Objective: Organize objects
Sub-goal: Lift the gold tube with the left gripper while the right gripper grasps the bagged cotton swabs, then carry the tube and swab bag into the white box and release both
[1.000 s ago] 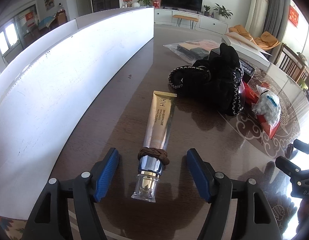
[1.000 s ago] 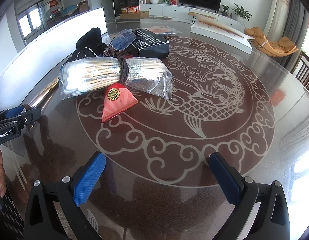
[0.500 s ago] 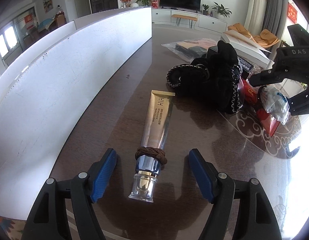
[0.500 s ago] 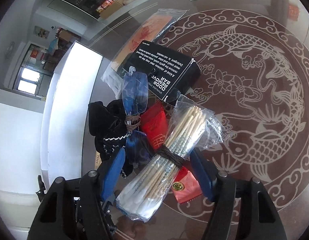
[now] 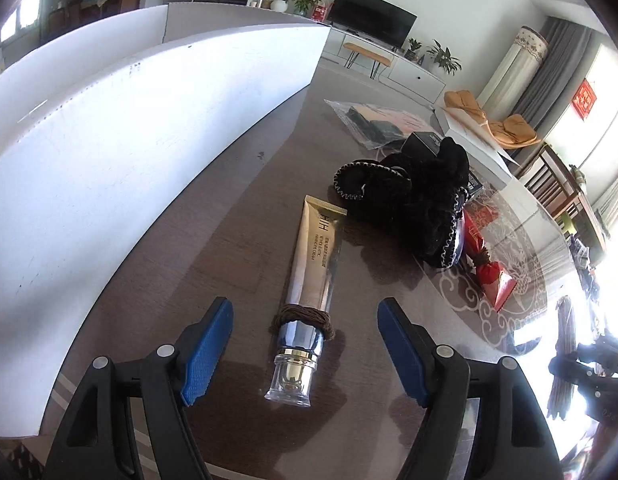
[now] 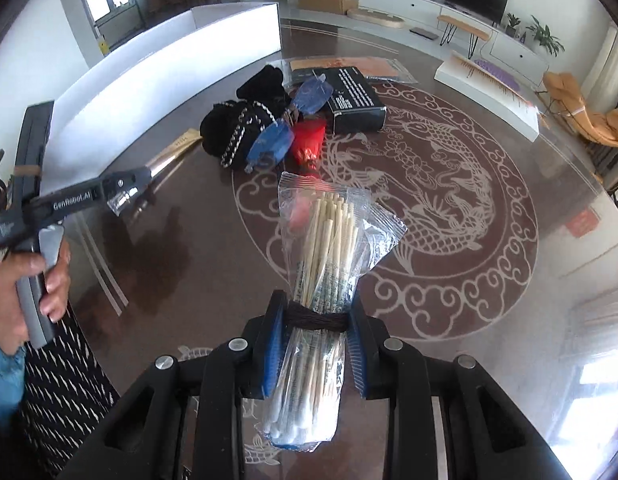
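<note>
My right gripper [image 6: 315,344] has its blue pads pressed on a clear bag of cotton swabs [image 6: 329,240] at its brown band, and the jaws are still closing. The bag hangs above the table, pointing away from me. In the left wrist view the same bag [image 5: 565,344] shows at the far right edge. My left gripper [image 5: 305,348] is open over a gold cream tube [image 5: 315,264] with a brown band. The tube lies flat on the table between the fingers, untouched, its clear cap towards me.
A white box wall [image 5: 109,160] curves along the left. A black fabric pouch [image 5: 421,196], a red packet [image 5: 489,268], blue clear packets [image 6: 273,140] and a black box [image 6: 353,96] cluster beyond the tube. A flat white box [image 6: 485,80] lies far right. A hand [image 6: 49,280] holds the left gripper.
The right gripper swung over to the swab bag, closed on its banded middle and lifted it off the red packet. The left gripper stayed over the tube, rolling slightly.
</note>
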The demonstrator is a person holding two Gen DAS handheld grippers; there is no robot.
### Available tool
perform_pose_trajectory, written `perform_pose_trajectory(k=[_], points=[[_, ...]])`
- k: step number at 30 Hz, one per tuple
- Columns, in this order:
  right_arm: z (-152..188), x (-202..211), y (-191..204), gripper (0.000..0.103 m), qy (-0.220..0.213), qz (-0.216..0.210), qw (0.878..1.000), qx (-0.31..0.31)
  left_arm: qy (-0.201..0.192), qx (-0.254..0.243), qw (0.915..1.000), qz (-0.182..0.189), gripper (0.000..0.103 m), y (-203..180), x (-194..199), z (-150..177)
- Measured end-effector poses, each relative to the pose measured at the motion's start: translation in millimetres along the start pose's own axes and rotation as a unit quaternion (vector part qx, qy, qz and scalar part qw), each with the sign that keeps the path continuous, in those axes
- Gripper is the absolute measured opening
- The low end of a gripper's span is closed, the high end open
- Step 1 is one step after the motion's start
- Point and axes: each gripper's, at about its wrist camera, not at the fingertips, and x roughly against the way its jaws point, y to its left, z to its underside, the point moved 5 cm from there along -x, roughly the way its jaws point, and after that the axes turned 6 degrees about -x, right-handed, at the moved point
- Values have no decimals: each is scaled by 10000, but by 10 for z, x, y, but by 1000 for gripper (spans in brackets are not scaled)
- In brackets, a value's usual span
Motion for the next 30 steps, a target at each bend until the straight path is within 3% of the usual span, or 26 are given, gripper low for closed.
perform_pose_trajectory(k=[3, 4, 5, 6, 9, 10, 11, 12, 13, 17, 21, 24, 28, 30], points=[[230, -127, -96, 31, 126, -64, 9998, -143, 116, -549, 9974, -450, 73, -151, -74, 2], [256, -181, -130, 31, 148, -111, 9995, -262, 118, -679, 9955, -652, 62, -171, -87, 6], [285, -229, -160, 33, 184, -143, 9990, -371, 103, -805, 9929, -874, 40, -180, -89, 7], [309, -246, -178, 40, 216, -187, 9986, -449, 70, -866, 9919, -927, 28, -184, -77, 4], [385, -244, -149, 61, 251, -141, 9987, -425, 64, -811, 9937, -771, 27, -166, -45, 18], [402, -231, -124, 61, 240, -111, 9991, -317, 63, -737, 9951, -656, 27, -151, -29, 20], [415, -227, -105, 60, 228, -47, 9995, -209, 43, -647, 9966, -515, 27, -133, -8, 20], [423, -209, -96, 34, 206, 13, 9997, -136, -38, -555, 9979, -338, 27, -126, 49, 19], [419, -186, -96, 29, 193, 58, 9997, -108, -165, -472, 9986, -164, 27, -119, 126, 7], [343, 32, -87, 29, -128, 37, 9998, -177, -716, -264, 9967, 271, 27, -104, 542, 9], [105, 301, 125, 29, -570, -218, 9980, -131, -1095, -125, 9935, 285, 27, 3, 930, 9], [-224, 503, 507, 29, -990, -483, 9939, 79, -1472, 201, 9885, 295, 27, 218, 1274, -131], [-796, 716, 1174, 29, -1423, -1033, 9833, 465, -1916, 549, 9799, -79, 27, 721, 1722, -446], [-1101, 785, 1566, 29, -1574, -1400, 9755, 632, -1956, 662, 9773, -464, 27, 1048, 1817, -586]])
